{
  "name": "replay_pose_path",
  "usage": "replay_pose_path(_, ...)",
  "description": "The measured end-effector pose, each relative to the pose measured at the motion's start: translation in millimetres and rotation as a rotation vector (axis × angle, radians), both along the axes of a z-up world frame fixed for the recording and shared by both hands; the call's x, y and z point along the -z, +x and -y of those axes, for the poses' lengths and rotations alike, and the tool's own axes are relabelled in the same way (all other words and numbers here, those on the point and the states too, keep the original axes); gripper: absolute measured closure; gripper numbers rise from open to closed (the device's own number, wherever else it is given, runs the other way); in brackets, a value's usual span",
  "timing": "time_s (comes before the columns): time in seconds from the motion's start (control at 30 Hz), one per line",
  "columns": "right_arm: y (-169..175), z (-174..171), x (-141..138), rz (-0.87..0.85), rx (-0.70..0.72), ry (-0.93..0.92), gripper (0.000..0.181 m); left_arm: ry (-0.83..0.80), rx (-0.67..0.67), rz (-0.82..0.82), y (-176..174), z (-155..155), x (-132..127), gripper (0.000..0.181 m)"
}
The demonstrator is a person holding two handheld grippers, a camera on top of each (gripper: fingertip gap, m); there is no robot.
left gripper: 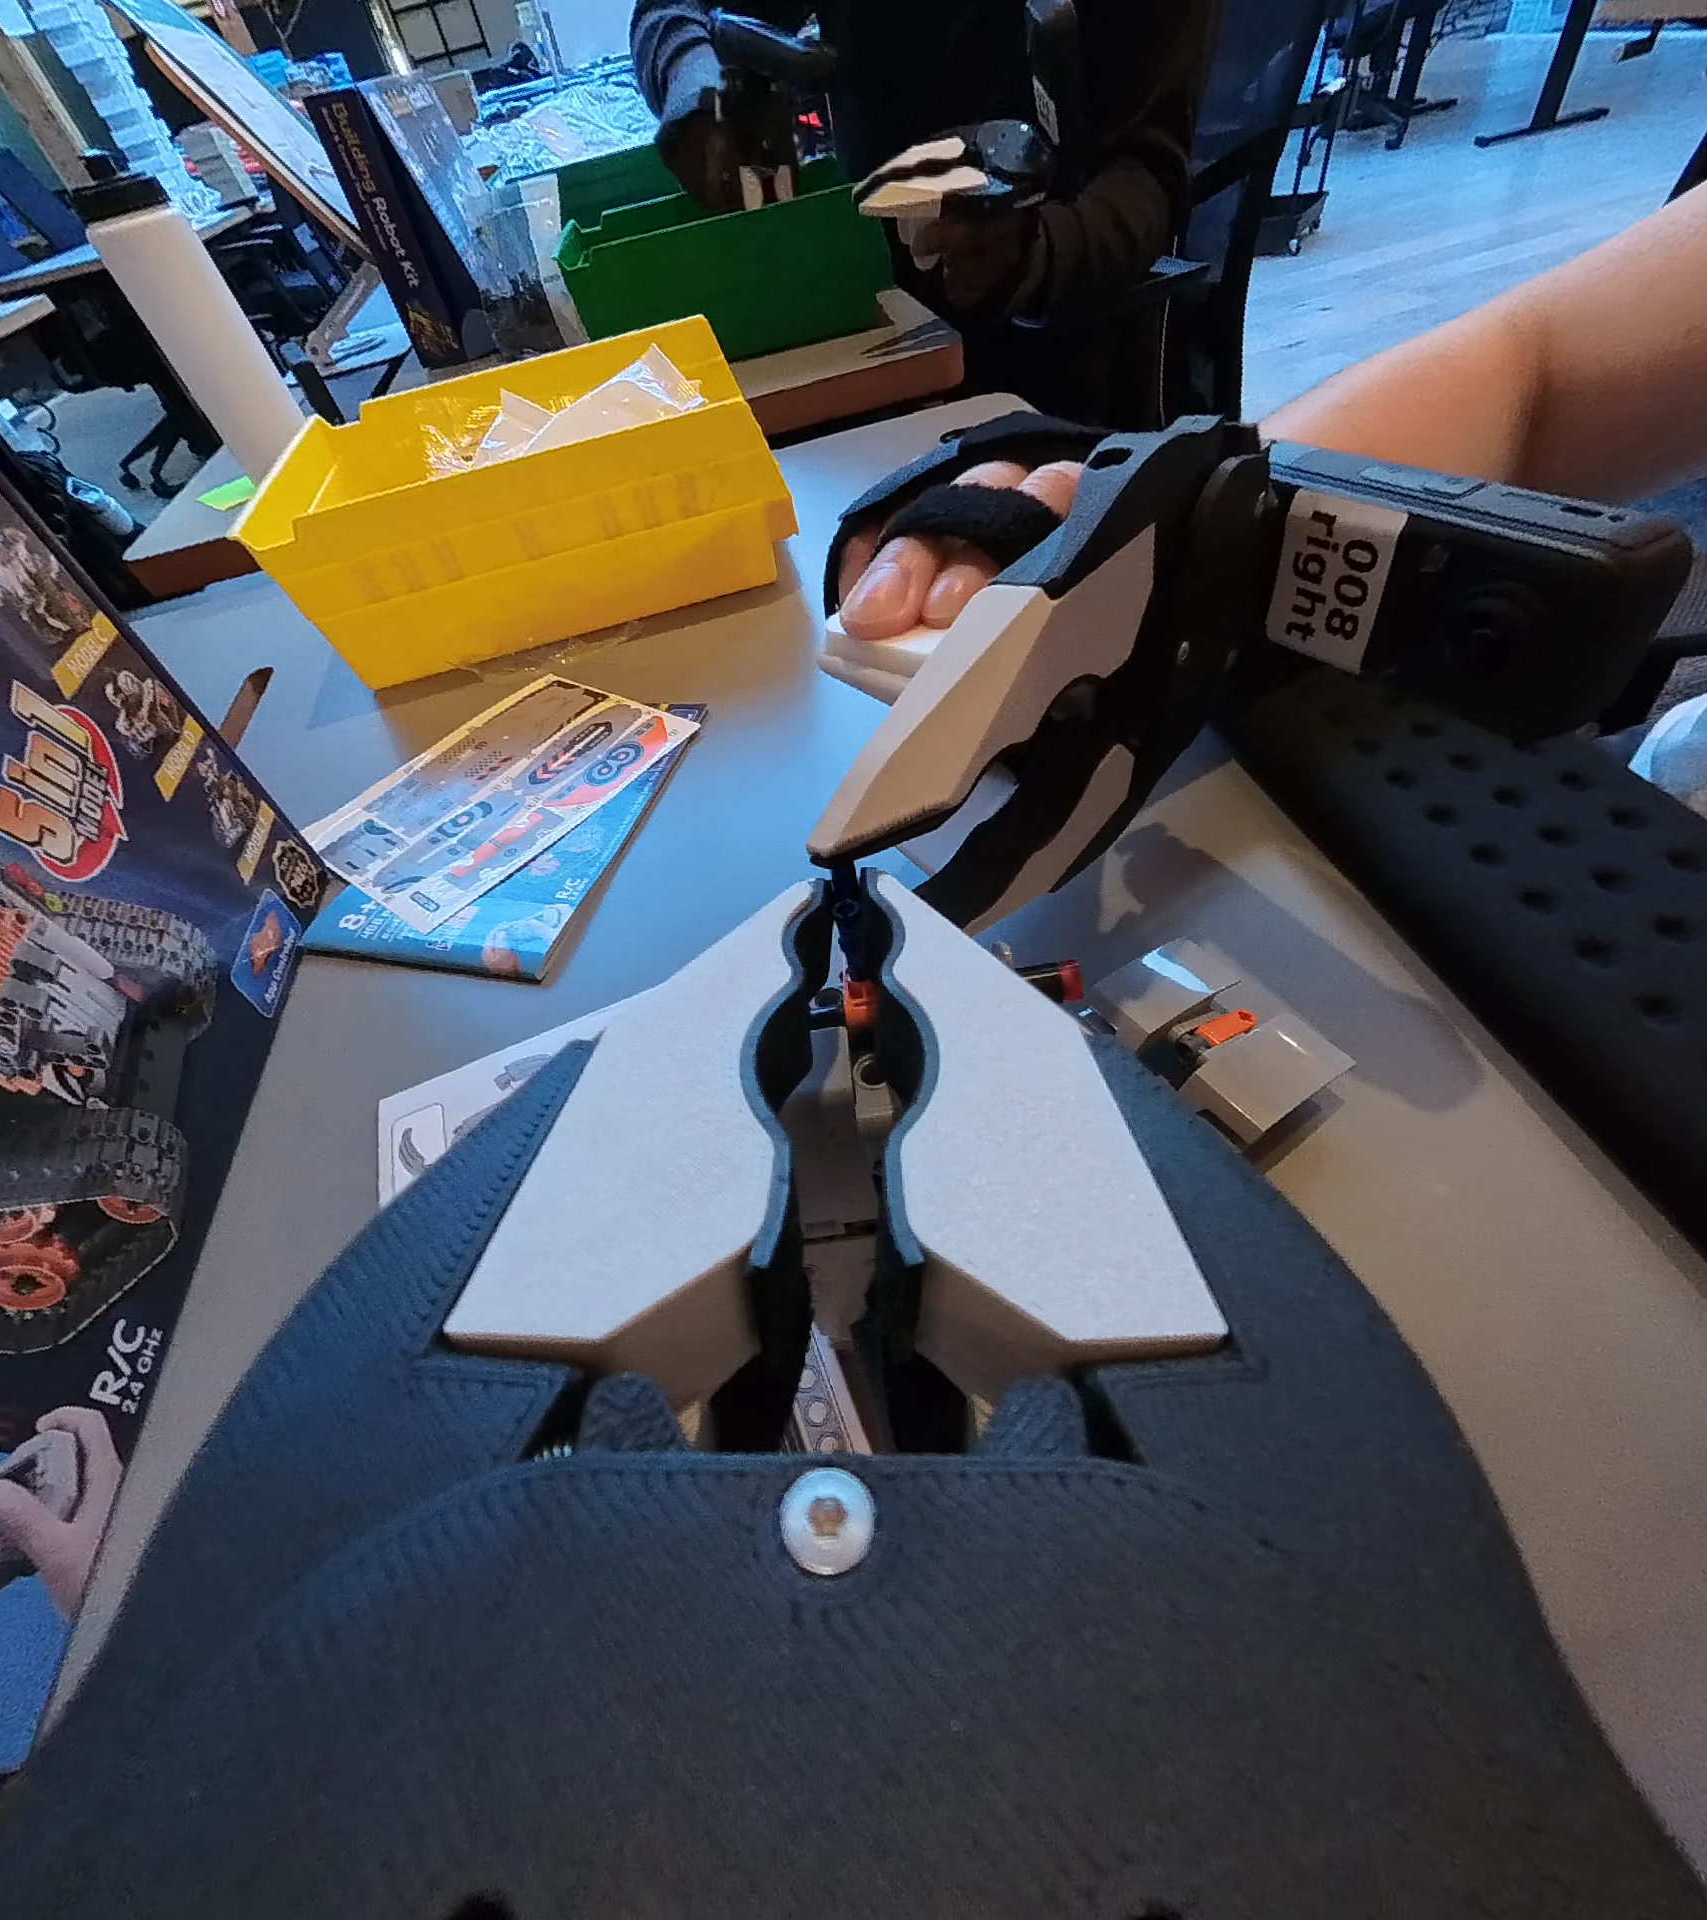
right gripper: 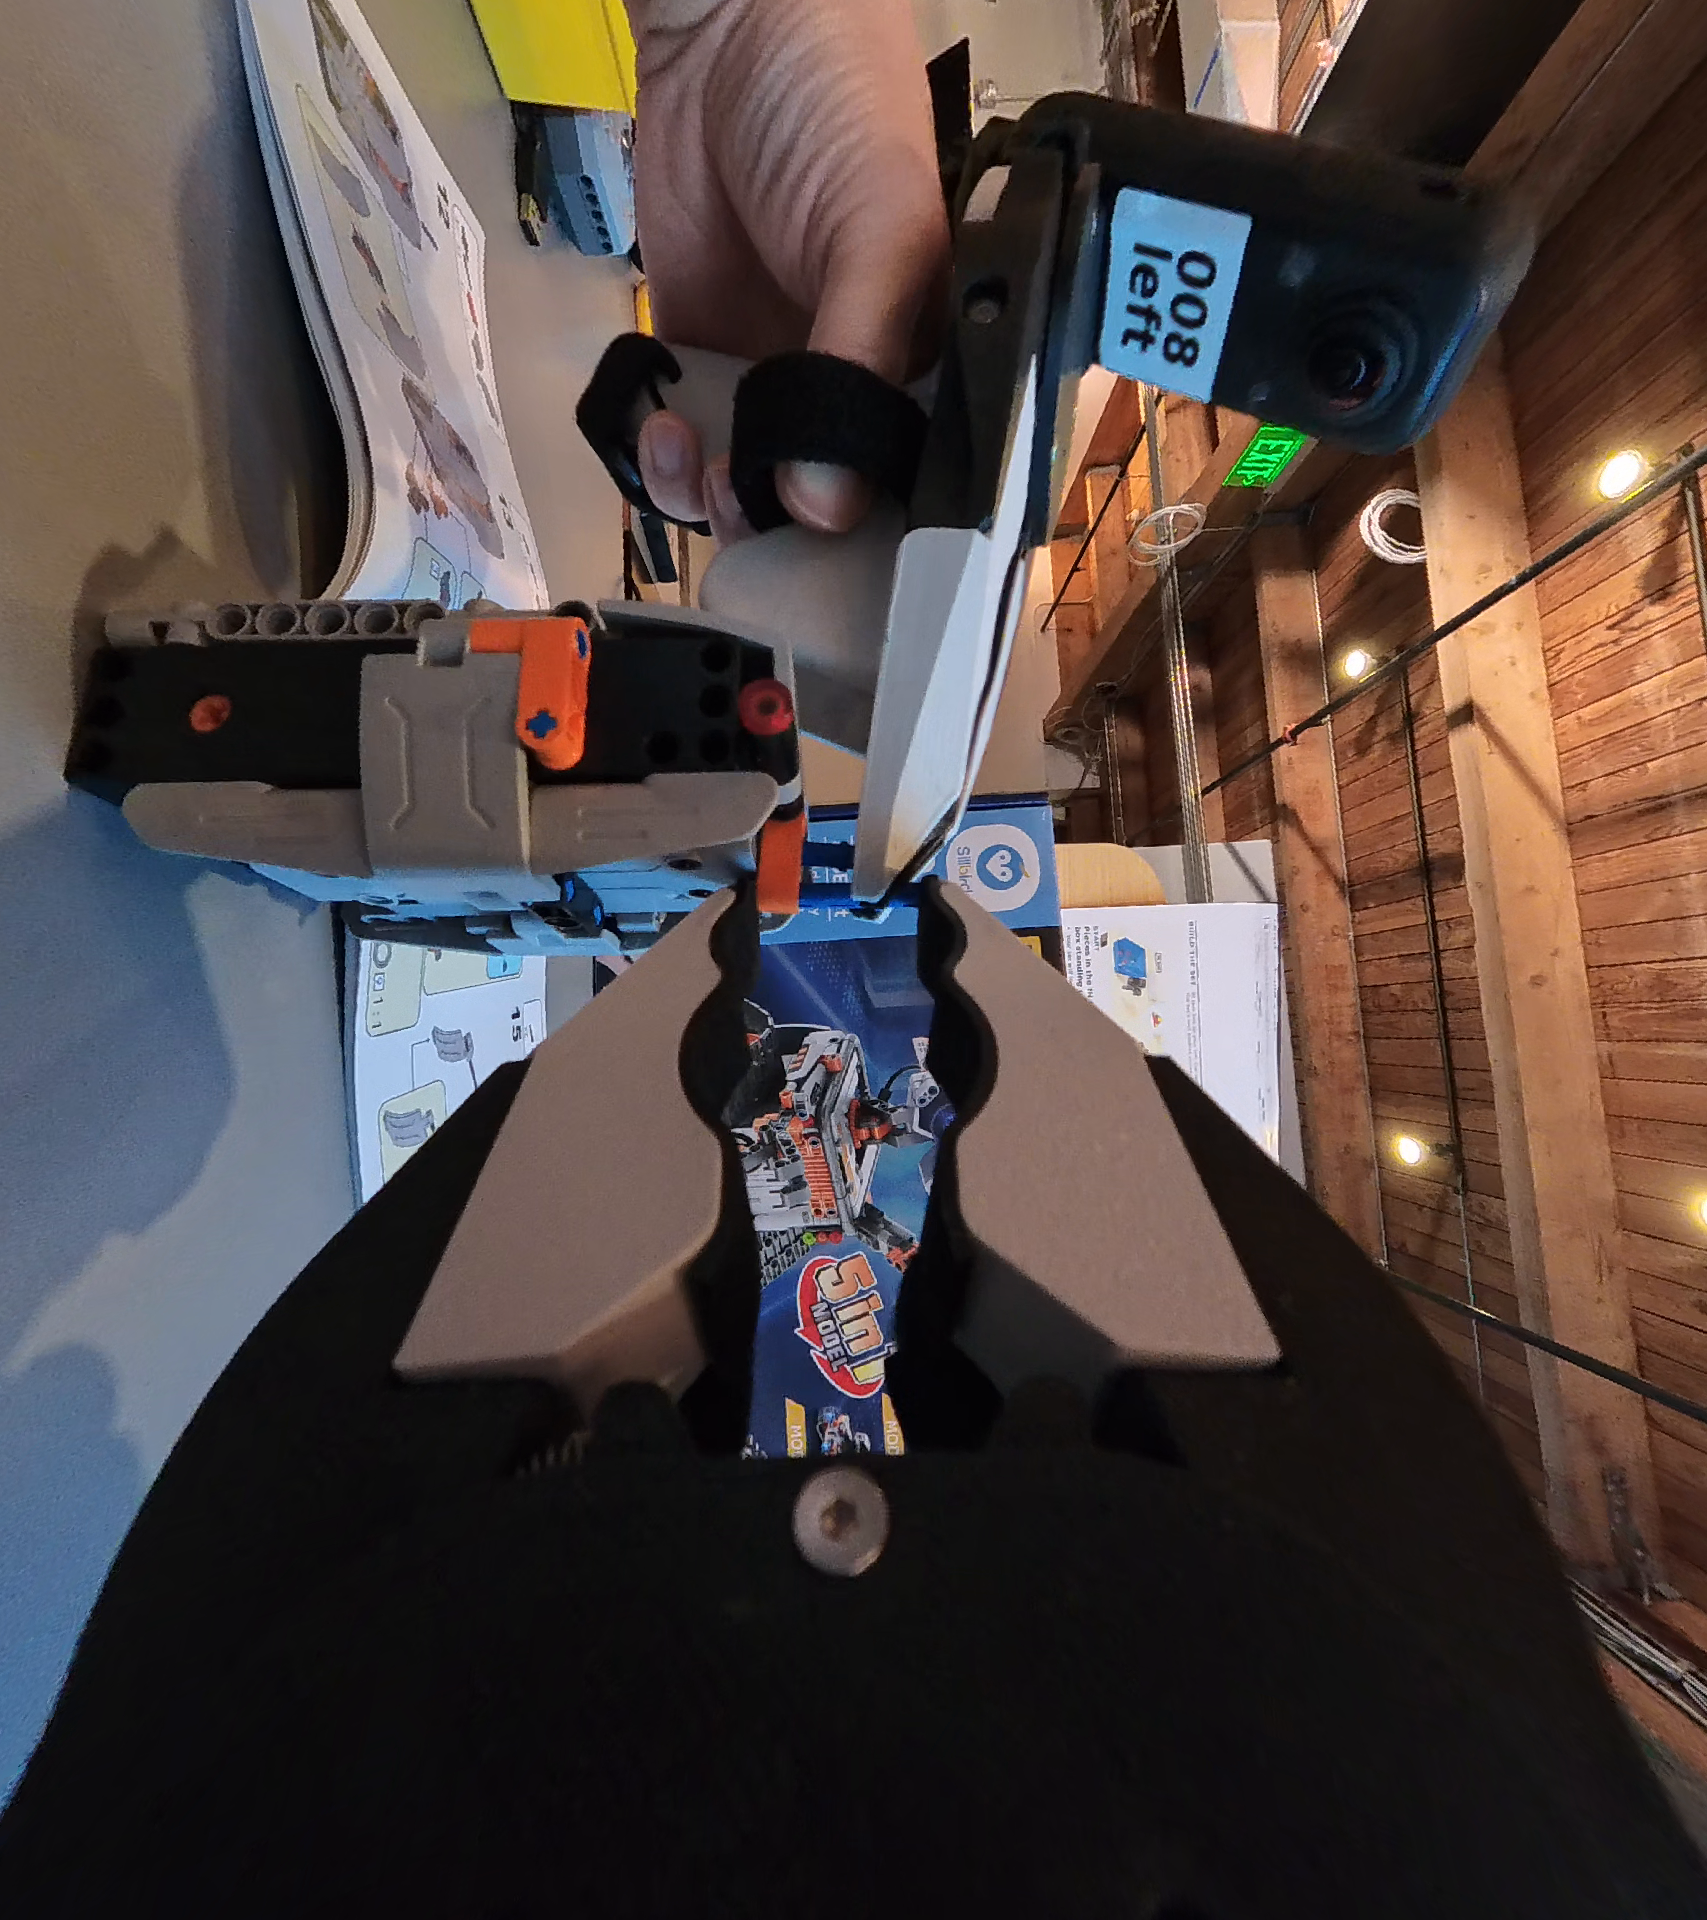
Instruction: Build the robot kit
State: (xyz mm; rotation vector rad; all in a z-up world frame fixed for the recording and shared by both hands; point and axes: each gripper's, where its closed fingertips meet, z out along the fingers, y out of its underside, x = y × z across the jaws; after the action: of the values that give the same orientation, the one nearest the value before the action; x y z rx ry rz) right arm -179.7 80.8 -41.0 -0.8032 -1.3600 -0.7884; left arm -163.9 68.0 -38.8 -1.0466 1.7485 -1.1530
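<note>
Dark-blue thin plastic pin [left gripper: 844, 914], at twelve o'clock of the near-closed left gripper [left gripper: 841, 891], sits pinched at its tips, right gripper [right gripper: 833, 902] half-open, empty; slight grip, pin could twist out above grey-black brick model [right gripper: 433, 748].

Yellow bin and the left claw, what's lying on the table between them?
The left wrist view shows it: between the yellow bin and the left claw, a sticker sheet lies on top of a blue booklet on the grey table.
</note>
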Motion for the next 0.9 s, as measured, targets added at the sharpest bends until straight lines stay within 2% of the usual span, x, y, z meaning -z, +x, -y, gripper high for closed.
replay_pose_path(0.3,-0.3,-0.2,-0.3,-0.005,0.006,-0.008,0.153,-0.003,-0.003,-0.006,-0.3,-0.3,0.1,0.178)
replay_pose_path(0.57,-1.8,-0.1,0.1,-0.005,0.007,-0.063,0.152,-0.069,0.010,-0.027,-1.8,0.0,0.1,0.178)
replay_pose_path(0.73,-2.7,0.2,0.4,-0.009,0.008,-0.079,0.153,0.004,0.010,0.000,-2.9,0.3,0.3,0.178)
replay_pose_path(0.9,-3.6,0.2,0.0,0.040,0.019,0.014,0.153,0.065,0.012,0.031,-3.9,0.2,0.3,0.178)
